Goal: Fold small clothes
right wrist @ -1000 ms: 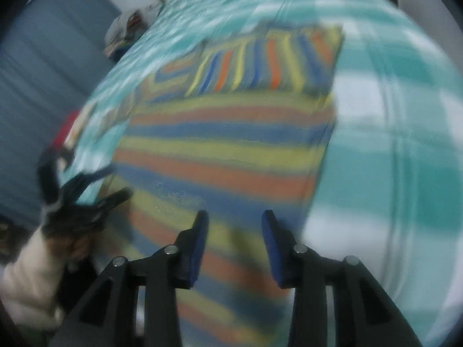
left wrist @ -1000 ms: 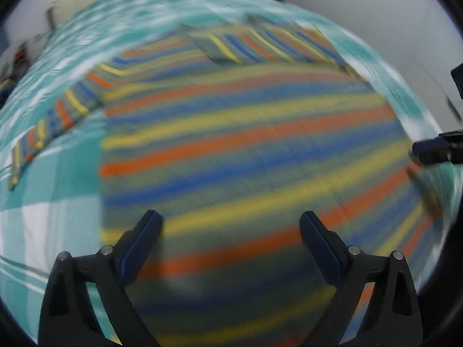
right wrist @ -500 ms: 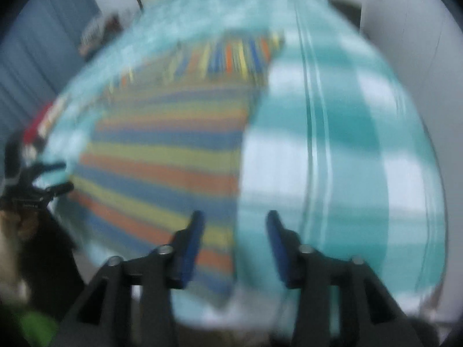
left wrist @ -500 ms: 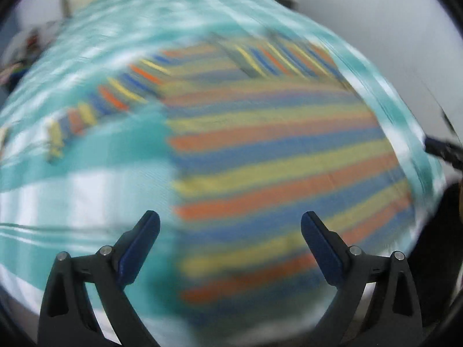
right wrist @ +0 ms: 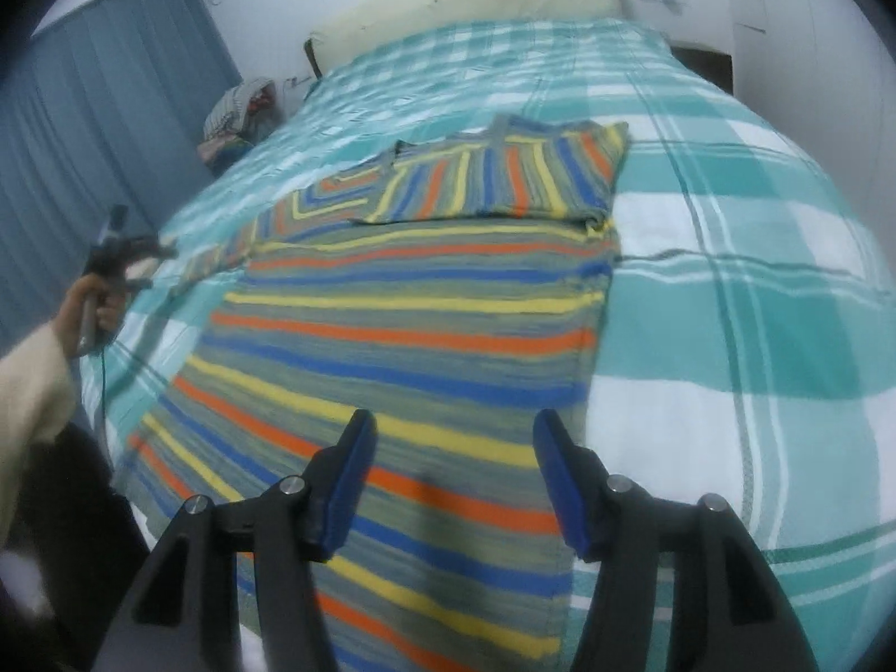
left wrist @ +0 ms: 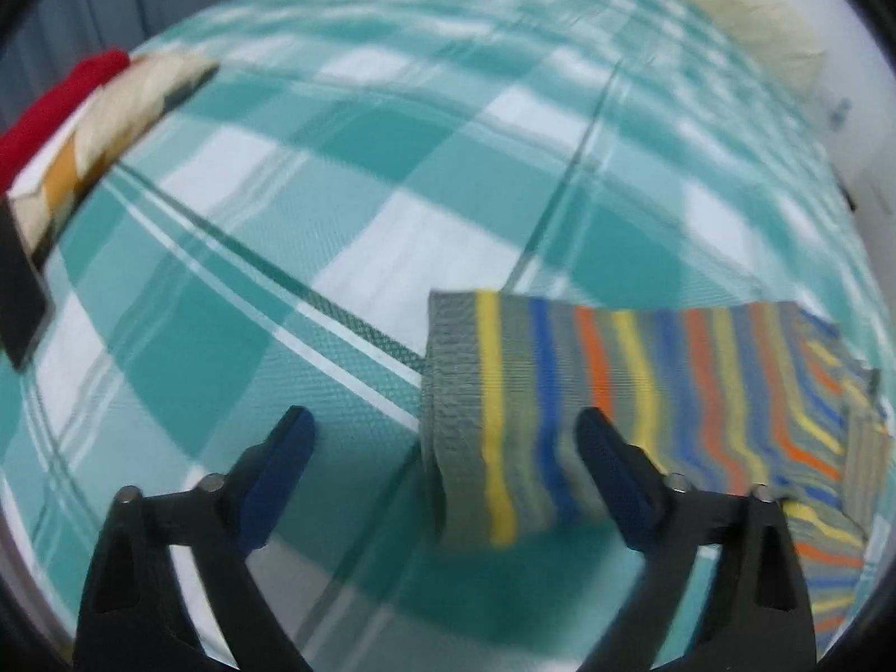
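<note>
A striped sweater (right wrist: pixel 403 325) in grey, yellow, orange and blue lies flat on the bed. One sleeve is folded across its chest (right wrist: pixel 504 173). The other sleeve stretches out to the left, and its grey cuff (left wrist: pixel 453 392) lies between the fingers of my left gripper (left wrist: pixel 445 465). Those jaws are closing but the pads stand clear of the cloth. In the right wrist view a hand in a cream sleeve holds the left gripper (right wrist: pixel 159 266) at the sleeve's end. My right gripper (right wrist: pixel 456 476) hovers over the sweater's lower body near its right edge. Its jaws are opening, with nothing gripped.
A teal and white checked cover (right wrist: pixel 756 280) spreads over the bed. A stack of folded clothes, red and cream, (left wrist: pixel 84 129) lies at the far left. A cream pillow (right wrist: pixel 465 0) lies at the head. Blue curtains (right wrist: pixel 112 112) and a heap of clothes (right wrist: pixel 241 112) stand beside the bed.
My left gripper swept from over the sweater's body out to the sleeve cuff and rolled. The right gripper's jaws widened, and its view shifted towards the sweater's right edge and partway back.
</note>
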{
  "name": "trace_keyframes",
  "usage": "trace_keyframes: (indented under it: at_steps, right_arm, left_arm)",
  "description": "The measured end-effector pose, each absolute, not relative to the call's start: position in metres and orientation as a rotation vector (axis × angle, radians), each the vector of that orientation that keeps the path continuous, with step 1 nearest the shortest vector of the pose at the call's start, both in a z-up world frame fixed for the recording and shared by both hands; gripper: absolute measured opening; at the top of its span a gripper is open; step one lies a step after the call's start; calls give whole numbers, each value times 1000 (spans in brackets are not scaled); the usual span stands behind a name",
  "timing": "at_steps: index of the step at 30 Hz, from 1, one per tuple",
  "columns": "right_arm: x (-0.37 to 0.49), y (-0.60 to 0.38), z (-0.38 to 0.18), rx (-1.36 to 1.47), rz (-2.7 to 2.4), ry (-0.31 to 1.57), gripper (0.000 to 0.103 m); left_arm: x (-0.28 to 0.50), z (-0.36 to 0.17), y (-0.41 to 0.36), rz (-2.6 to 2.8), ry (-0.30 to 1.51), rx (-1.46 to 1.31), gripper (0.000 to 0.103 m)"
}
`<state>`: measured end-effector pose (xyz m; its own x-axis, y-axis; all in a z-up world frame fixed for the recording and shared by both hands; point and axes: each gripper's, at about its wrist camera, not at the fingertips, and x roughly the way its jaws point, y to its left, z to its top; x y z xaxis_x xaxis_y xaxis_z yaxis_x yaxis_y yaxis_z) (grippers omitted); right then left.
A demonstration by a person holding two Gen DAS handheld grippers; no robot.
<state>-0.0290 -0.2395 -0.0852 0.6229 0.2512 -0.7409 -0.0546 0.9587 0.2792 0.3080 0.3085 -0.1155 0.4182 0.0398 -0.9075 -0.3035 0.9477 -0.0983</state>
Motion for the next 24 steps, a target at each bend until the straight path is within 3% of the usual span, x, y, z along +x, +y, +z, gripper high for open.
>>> trace_keyframes:
  at_steps: [3,4,5,11,17,20,24]
  right_arm:
    - [-32,-246,-85,239,165,864,58]
    - [-31,-246,-84,234,164,859,58]
    - [-32,-245,-83,226,162,853,58]
    - [-32,-240,-78,221,182,839,58]
    - [-36,-239,-69,226,199,800,58]
    - [-36,-243,-69,238,199,801,58]
    - [-39,-247,-70,236,191,801,58]
  left_arm:
    - [312,-133,299,243,1148,-210,76]
    - [311,-130,291,226,1128,-174,46]
    - [311,-126,285,204,1129,-148,3]
    - [310,-58,231,158,990,9,4]
    - [311,30,85,-160,813,162,4]
    - [310,34,16,-296,790,203,4]
    - [313,1,-56,-435,815,217,6]
